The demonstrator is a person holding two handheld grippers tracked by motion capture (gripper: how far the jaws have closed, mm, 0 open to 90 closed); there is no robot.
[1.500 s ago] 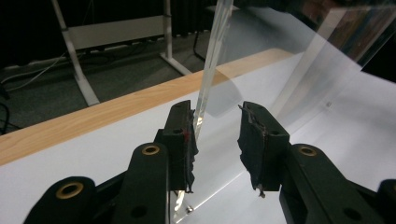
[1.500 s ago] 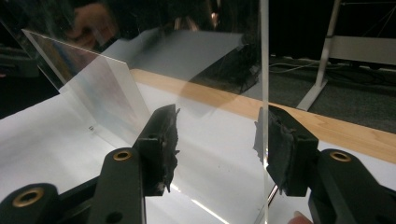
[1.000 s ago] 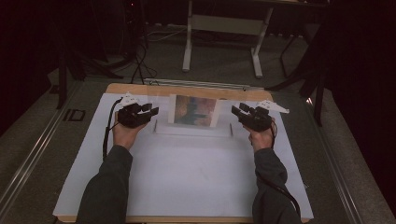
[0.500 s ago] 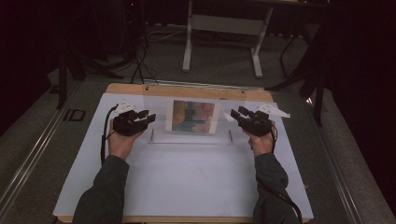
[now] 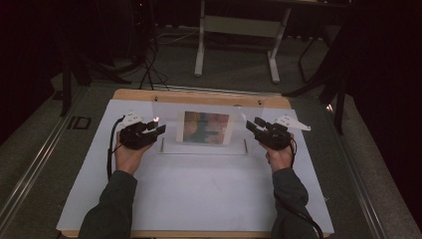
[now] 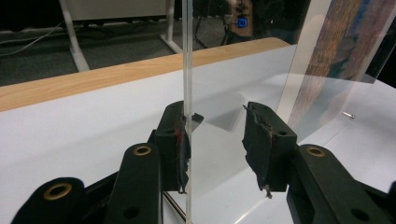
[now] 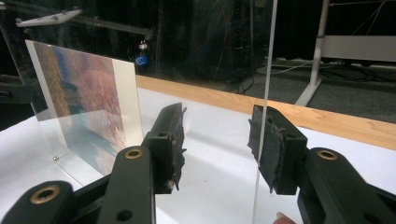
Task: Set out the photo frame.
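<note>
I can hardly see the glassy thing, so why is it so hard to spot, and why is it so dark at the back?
High view: lighting is dim, the room beyond the table nearly black, and the clear panel barely shows apart from the picture in it. Left tool view: the panel's edge catches light as a bright line. Right tool view: the picture looks washed out and soft.
</note>
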